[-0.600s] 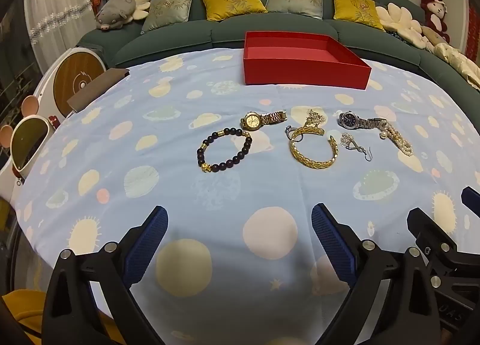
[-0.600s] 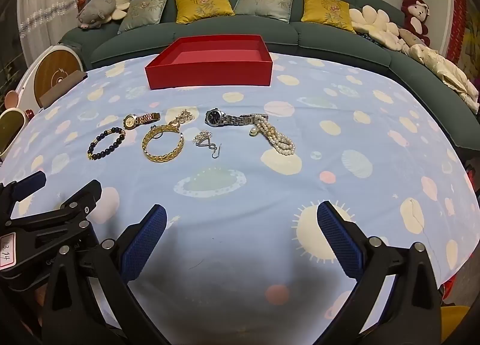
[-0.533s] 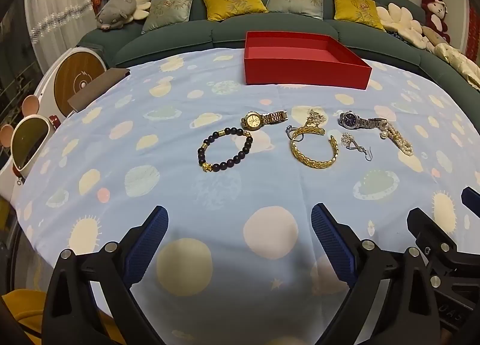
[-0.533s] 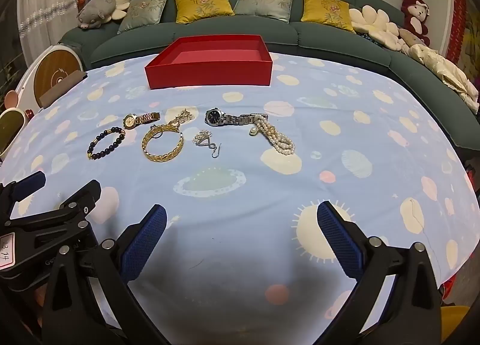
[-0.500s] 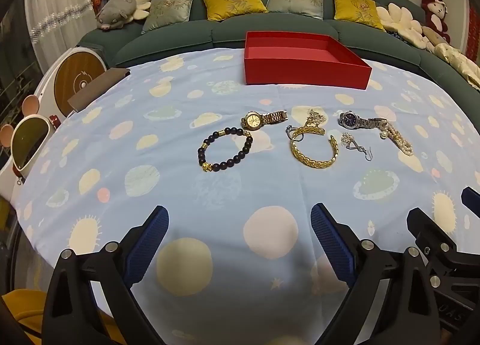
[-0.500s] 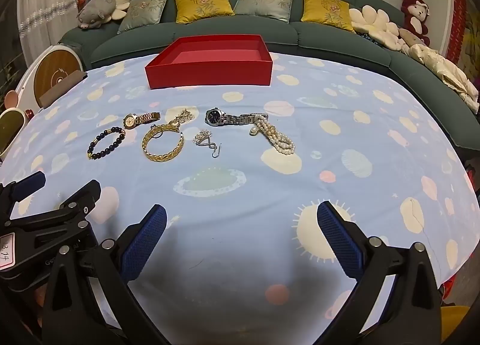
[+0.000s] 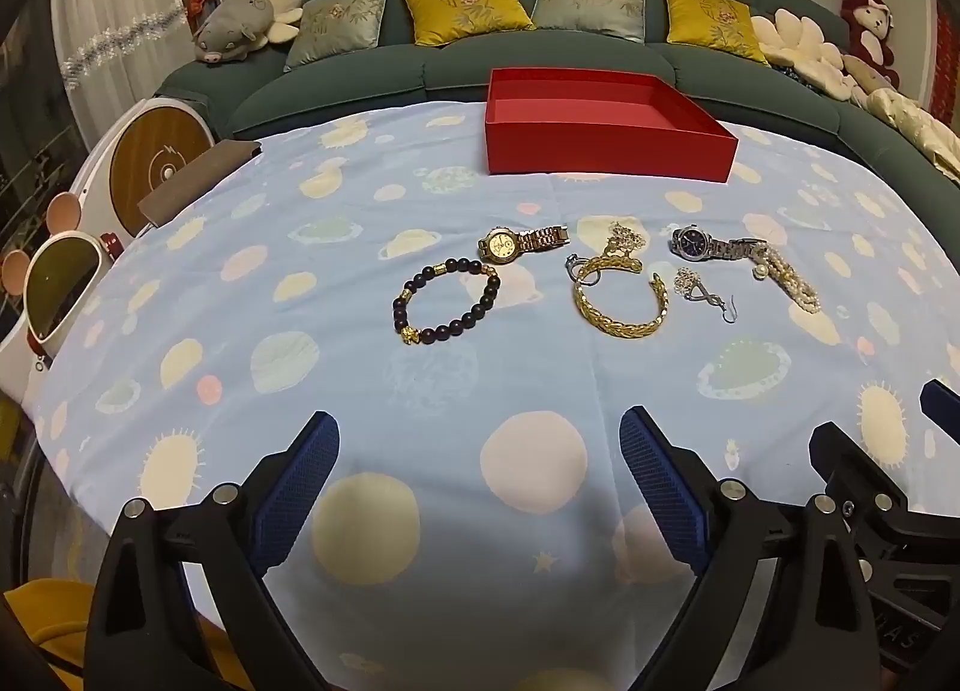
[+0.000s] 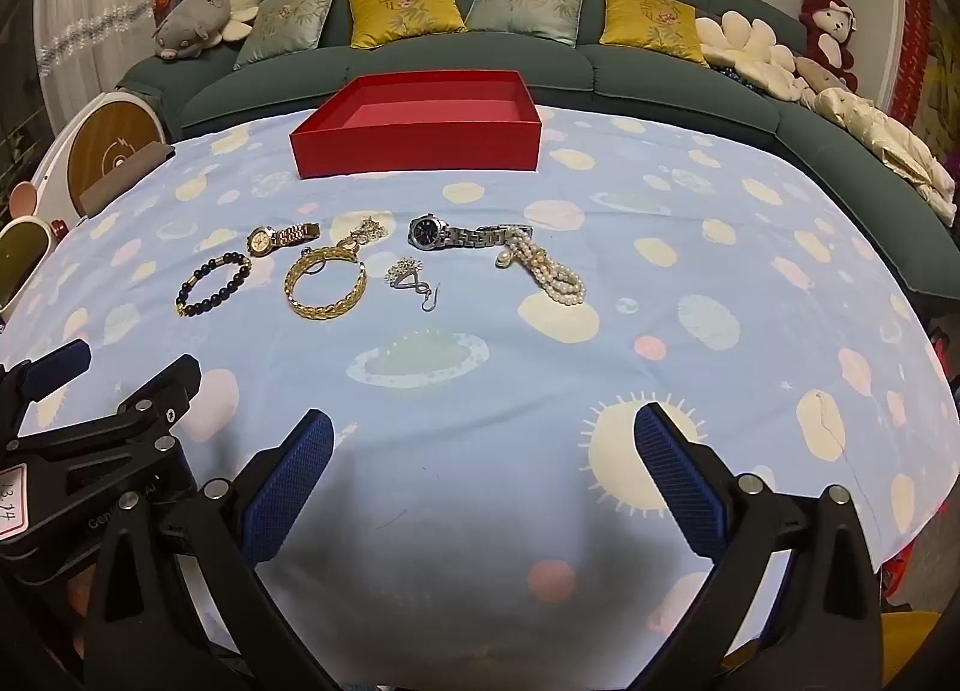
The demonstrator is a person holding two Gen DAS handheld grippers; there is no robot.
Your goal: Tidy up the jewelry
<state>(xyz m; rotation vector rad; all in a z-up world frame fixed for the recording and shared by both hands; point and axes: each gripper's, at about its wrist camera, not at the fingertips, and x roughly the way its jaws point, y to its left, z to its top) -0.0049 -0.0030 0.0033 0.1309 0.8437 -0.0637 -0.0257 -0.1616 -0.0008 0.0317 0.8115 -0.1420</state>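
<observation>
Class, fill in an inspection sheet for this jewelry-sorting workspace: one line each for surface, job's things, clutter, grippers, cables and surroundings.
Surface: table under a pale blue planet-print cloth, lying flat.
Job's things: open red box at the far side, nothing visible inside. In front of it, loose on the cloth: dark bead bracelet, gold watch, gold bangle, gold chain, silver pendant, silver watch, pearl strand.
Clutter: nothing seen.
Grippers: left gripper and right gripper hover over the near edge, jaws open, nothing between them.
Cables: nothing seen.
Surroundings: green sofa with cushions and plush toys behind the table; round white device at the left.
</observation>
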